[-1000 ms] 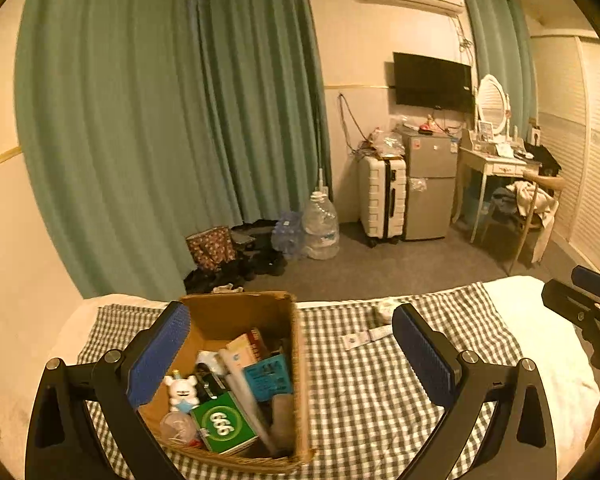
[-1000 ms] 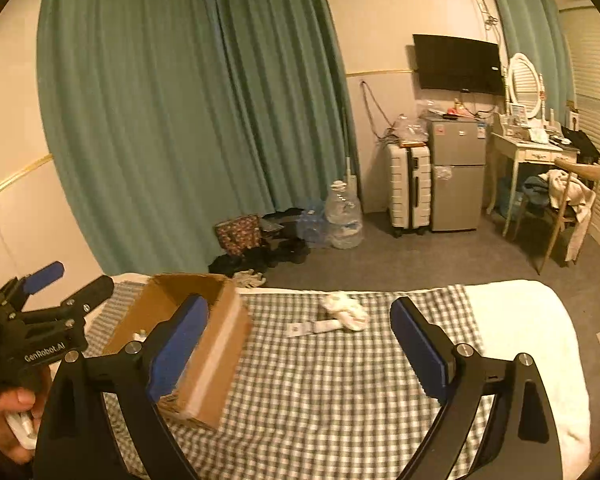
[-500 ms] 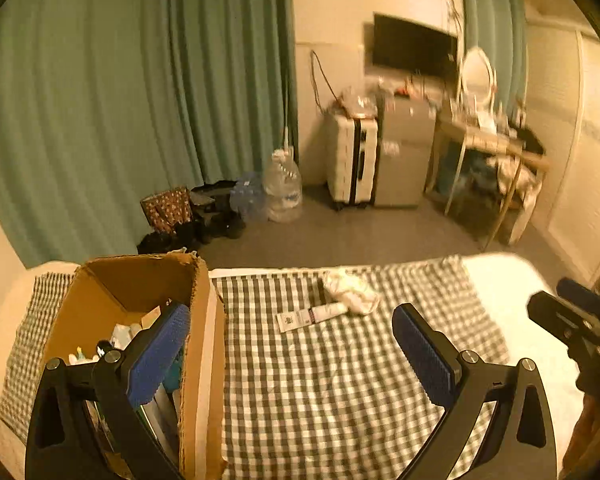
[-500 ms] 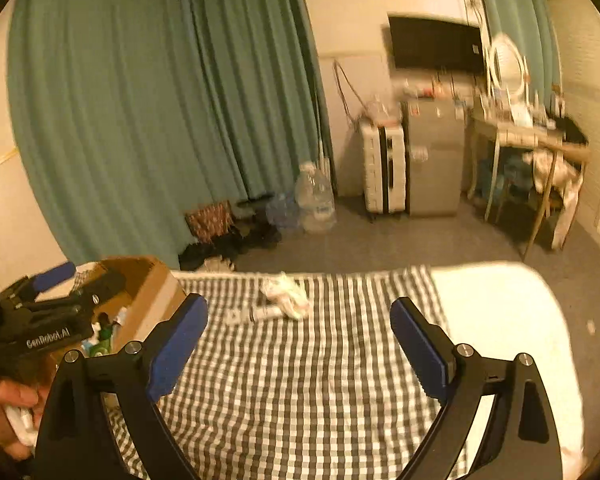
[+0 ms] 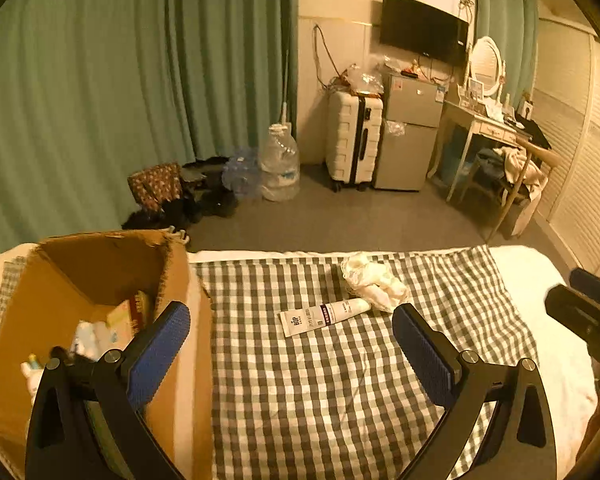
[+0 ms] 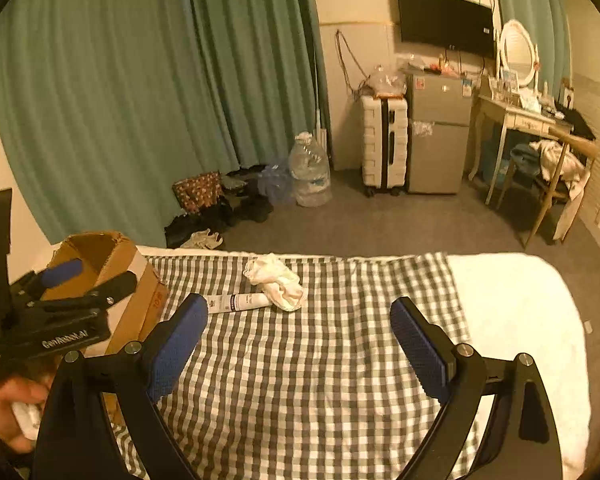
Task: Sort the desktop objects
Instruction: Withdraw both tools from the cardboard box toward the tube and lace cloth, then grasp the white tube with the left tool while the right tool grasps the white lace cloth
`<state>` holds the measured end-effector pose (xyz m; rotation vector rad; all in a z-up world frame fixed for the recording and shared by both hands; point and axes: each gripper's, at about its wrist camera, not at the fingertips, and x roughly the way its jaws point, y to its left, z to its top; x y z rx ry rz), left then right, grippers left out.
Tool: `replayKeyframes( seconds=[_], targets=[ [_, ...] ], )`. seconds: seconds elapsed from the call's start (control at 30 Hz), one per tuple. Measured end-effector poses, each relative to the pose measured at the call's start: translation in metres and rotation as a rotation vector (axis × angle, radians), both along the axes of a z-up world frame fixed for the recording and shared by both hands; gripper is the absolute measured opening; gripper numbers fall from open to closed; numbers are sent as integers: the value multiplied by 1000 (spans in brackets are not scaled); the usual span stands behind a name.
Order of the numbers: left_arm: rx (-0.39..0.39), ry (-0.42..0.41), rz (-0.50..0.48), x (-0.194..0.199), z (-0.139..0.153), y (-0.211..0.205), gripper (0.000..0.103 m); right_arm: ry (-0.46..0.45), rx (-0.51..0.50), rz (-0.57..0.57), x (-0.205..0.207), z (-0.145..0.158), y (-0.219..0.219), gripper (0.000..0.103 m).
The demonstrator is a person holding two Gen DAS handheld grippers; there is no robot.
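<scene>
A white tube (image 5: 324,316) (image 6: 236,303) lies on the checked cloth (image 5: 300,392) (image 6: 300,380), touching a crumpled white tissue (image 5: 374,282) (image 6: 278,282). At the cloth's left end stands an open cardboard box (image 5: 180,280) (image 6: 138,276) holding several small items. My left gripper (image 5: 292,344) is open and empty, its left finger over the box rim, the tube just beyond its span. My right gripper (image 6: 298,338) hovers open and empty above the cloth, nearer than the tube. The left gripper (image 6: 60,284) also shows at the left edge of the right wrist view.
The cloth covers a white bed (image 6: 512,312) that runs on to the right. Beyond its far edge is grey floor with water jugs (image 5: 280,164), a suitcase (image 5: 354,144), a small fridge (image 5: 410,136) and a dressing table with chair (image 5: 500,148). A hand (image 6: 8,408) holds the left tool.
The left gripper has swung right, from over the box's contents to face the tube and tissue. The right view shifted too, bringing tube and tissue nearer. Both stayed open.
</scene>
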<state>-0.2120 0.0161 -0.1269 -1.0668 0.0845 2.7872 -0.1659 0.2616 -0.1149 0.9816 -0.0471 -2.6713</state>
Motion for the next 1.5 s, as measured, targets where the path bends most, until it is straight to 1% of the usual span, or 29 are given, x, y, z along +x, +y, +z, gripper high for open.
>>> replayKeyframes(
  seconds=[0.1,0.2,0.23,0.3,0.33,0.37,0.43,0.47,0.53,0.6,0.67,0.77,0.83,0.9,1.0,1.07,1.1,1.13,1.17,1.2,1.23,1.27,1.3,1.33,1.37,1.4,1.43,1.47,1.5],
  targets=[
    [-10,-1,-4,-9,-16,4,103,-2,8,13,-17,-16,-11,93],
    [-15,-33,-19,-21,-39,7,103,-12,2,19,-35,-34,-20,93],
    [-35,-43,-21,-28,-49,12,103,-22,-4,20,-43,-41,-22,93],
    [-144,-9,-18,-38,-57,22,103,-52,-7,25,-60,-59,-27,93],
    [-178,-7,-56,-45,-62,30,103,-63,-5,27,-67,-67,-30,93],
    [-171,-18,-72,-50,-66,32,103,-84,-3,36,-79,-77,-32,93],
    [-113,-49,-84,-62,-73,33,103,-116,12,56,-98,-92,-39,92],
    [-100,-55,-85,-66,-77,33,103,-116,23,58,-103,-97,-41,91],
    [-111,-54,-84,-74,-83,36,103,-123,43,57,-116,-106,-43,89],
    [-145,-59,-52,-82,-91,40,103,-136,11,58,-126,-112,-39,88],
    [-144,-113,-37,-90,-105,43,103,-159,-13,62,-135,-119,-36,88],
    [-138,-164,-30,-94,-117,43,103,-180,-22,65,-147,-128,-36,88],
    [-130,-202,-43,-95,-124,43,103,-199,-44,66,-154,-135,-37,88],
    [-123,-213,-64,-96,-127,46,103,-231,-77,81,-162,-142,-39,88],
    [-175,-190,-63,-99,-131,53,103,-249,-111,118,-166,-151,-45,88],
    [-183,-205,-86,-104,-139,61,103,-269,-111,137,-168,-160,-50,88],
    [-203,-213,-93,-107,-143,65,103,-264,-110,139,-169,-162,-50,88],
    [-251,-203,-97,-107,-147,70,103,-256,-109,145,-170,-164,-51,88],
    [-266,-184,-102,-105,-148,72,103,-256,-99,155,-170,-166,-51,85],
    [-270,-171,-105,-104,-149,73,103,-258,-70,162,-169,-169,-53,70],
    [-254,-179,-105,-107,-150,73,103,-253,-44,165,-169,-168,-55,59],
    [-231,-191,-103,-109,-150,72,103,-243,-11,176,-168,-169,-58,35],
    [-202,-204,-100,-112,-151,70,103,-243,-3,196,-166,-170,-60,18],
    [-169,-217,-104,-115,-151,67,97,-247,-18,217,-167,-171,-59,15],
    [-141,-222,-115,-115,-151,67,87,-240,-52,227,-167,-171,-55,13],
    [-132,-209,-123,-112,-149,68,81,-237,-76,222,-167,-170,-49,11],
    [-134,-187,-138,-106,-148,71,62,-233,-99,208,-167,-168,-43,10],
    [-139,-171,-162,-99,-147,76,45,-222,-122,190,-167,-166,-36,10],
    [-149,-158,-171,-94,-146,80,37,-206,-137,175,-165,-162,-31,10]
  ],
)
